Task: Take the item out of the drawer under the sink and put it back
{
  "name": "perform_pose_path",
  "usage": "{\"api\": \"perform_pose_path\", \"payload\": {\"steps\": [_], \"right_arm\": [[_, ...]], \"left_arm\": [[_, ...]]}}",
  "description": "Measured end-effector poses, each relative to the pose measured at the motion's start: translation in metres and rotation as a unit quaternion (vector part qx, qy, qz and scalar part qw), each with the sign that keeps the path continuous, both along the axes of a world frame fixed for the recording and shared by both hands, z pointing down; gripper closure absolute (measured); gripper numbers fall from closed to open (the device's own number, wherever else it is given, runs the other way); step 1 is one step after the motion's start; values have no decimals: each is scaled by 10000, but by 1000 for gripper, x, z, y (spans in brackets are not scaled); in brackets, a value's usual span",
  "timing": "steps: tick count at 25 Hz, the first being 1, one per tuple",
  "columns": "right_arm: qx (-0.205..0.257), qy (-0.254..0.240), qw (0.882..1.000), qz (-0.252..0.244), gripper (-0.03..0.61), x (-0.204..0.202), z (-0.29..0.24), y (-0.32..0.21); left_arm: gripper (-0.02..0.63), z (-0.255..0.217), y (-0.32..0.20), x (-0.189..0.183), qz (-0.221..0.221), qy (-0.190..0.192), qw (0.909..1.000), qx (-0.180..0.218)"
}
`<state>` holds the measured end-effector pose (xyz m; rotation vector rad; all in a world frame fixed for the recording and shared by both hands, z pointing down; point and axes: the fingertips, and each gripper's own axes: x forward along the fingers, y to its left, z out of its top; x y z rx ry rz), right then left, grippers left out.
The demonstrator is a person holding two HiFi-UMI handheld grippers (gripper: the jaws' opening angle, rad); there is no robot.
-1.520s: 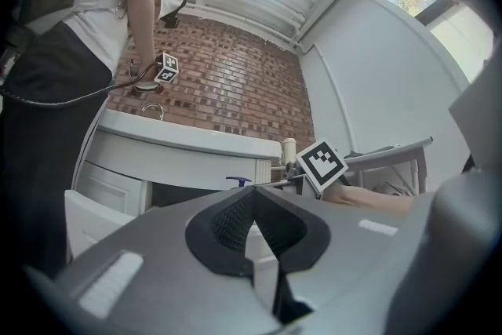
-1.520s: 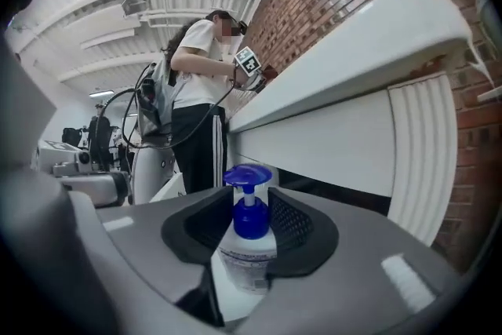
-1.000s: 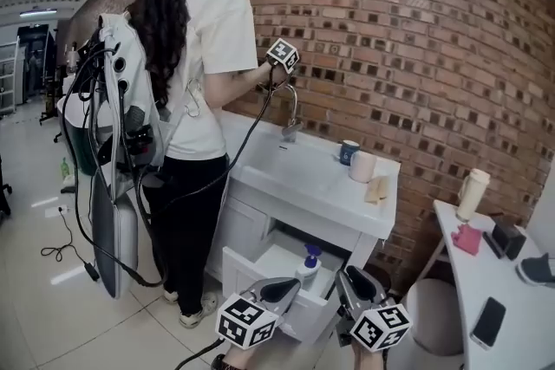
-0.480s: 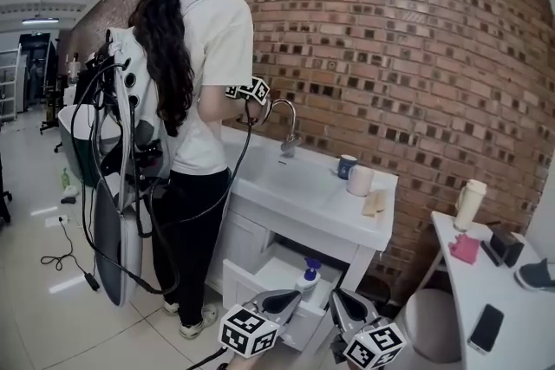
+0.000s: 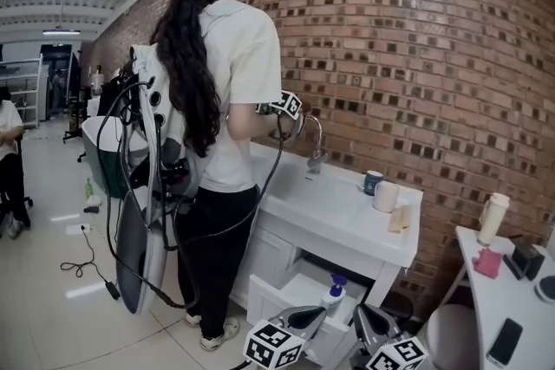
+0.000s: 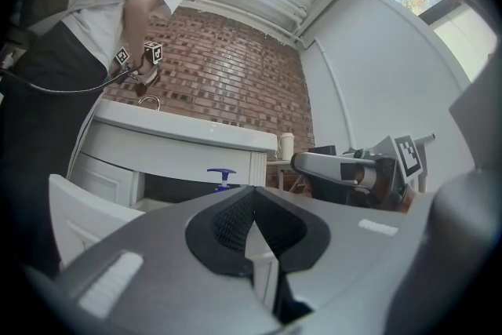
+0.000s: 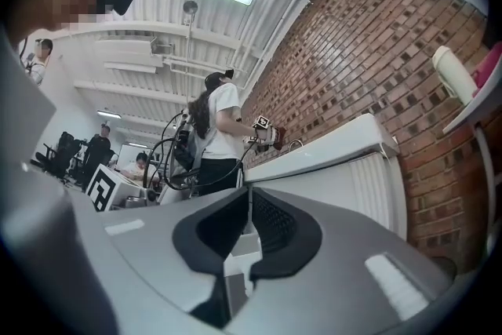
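Observation:
A white pump bottle with a blue top (image 5: 332, 295) stands in the open white drawer (image 5: 282, 288) under the sink (image 5: 347, 217). My left gripper (image 5: 317, 314) and right gripper (image 5: 363, 315) hang at the bottom of the head view, in front of the drawer and apart from the bottle. Both are shut with nothing between the pads. In the left gripper view the closed left gripper (image 6: 252, 217) points at the blue pump (image 6: 221, 174), with the right gripper (image 6: 345, 171) beside it. The right gripper view shows the shut right gripper (image 7: 249, 209) aimed along the sink front (image 7: 337, 169).
Another person (image 5: 227, 143) stands at the sink's left end, holding marker-cube grippers (image 5: 286, 107) near the faucet (image 5: 314, 143). Two cups (image 5: 381, 191) sit on the sink top. A side table (image 5: 486, 308) at right carries a bottle, a pink item and a phone. Brick wall behind.
The head view has swung left, so sink and drawer now sit further right. The other person's grippers dropped from above the faucet to its level. My grippers sit lower in frame.

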<state>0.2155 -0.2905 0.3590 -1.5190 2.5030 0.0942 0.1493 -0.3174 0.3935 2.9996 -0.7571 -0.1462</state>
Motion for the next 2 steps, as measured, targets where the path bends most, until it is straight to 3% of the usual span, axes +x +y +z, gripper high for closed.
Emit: {"api": "perform_pose_path", "payload": {"steps": [2], "right_arm": [[-87, -58, 9999, 77, 560, 9, 4, 7]], "left_arm": [[597, 5, 6, 8, 90, 28, 9999, -37]]}}
